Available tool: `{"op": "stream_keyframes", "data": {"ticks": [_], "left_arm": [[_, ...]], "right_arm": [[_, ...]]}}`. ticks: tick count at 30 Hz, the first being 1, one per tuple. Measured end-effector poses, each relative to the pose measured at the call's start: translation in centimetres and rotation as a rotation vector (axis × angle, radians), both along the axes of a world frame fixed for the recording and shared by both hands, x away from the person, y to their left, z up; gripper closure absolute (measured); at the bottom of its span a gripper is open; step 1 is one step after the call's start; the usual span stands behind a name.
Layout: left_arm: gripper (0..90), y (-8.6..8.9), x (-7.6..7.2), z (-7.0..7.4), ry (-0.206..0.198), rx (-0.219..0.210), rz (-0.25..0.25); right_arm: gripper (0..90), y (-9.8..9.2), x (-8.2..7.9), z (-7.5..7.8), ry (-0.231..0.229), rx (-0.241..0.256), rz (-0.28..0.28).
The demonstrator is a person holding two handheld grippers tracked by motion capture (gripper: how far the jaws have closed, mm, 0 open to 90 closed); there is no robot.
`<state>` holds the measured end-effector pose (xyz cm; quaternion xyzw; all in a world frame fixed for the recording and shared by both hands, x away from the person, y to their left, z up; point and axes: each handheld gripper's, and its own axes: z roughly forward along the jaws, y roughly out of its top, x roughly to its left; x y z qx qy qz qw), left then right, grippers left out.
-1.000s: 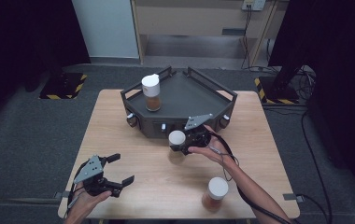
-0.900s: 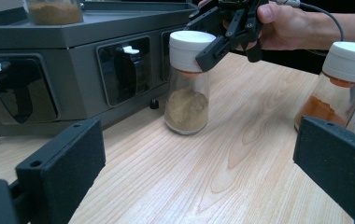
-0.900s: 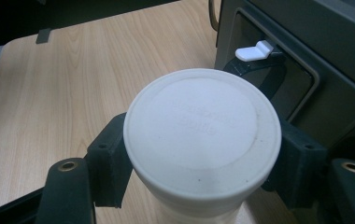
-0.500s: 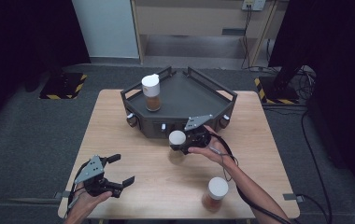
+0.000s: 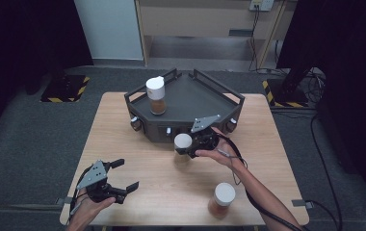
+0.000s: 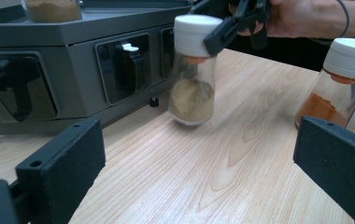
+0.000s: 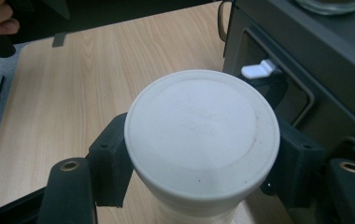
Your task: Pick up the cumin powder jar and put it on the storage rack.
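One jar (image 5: 155,95) on the tray (image 5: 205,94), held jar (image 5: 183,147) before it; third jar (image 5: 221,199) nearer, rightward

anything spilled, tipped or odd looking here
Nothing spilled or damaged. The right gripper holds a jar by its cap, slightly tilted off the table. The other two jars stand upright, capped.

The right tool (image 5: 189,147) has lifted the jar (image 5: 183,144) (slightly).

Lifted jar (image 6: 192,70) motion-blurred (lower glass); tray jar (image 6: 53,9) cropped at top edge.
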<state>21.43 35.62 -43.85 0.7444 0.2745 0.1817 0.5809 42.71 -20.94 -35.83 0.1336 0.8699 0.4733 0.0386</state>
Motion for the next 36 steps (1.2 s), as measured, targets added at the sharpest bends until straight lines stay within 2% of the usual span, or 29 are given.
{"op": "stream_keyframes", "data": {"ticks": [15, 19, 29, 36], "left_arm": [[0.9, 0.0, 0.1, 0.0, 0.005, 0.002, -0.004], [0.9, 0.0, 0.1, 0.0, 0.005, 0.003, -0.006], [0.8, -0.1, 0.1, 0.1, 0.011, 0.009, -0.008], [0.8, -0.1, 0.2, 0.1, 0.013, 0.009, -0.012]], "right_arm": [[33.9, -0.6, 0.6, 3.7, -0.005, 0.008, 0.029], [33.9, 0.0, 0.9, 5.2, -0.005, -0.016, 0.037], [34.0, 0.6, 1.6, 8.1, -0.002, -0.033, 0.069], [34.0, 0.8, 1.8, 10.3, -0.014, -0.032, 0.06]]}}
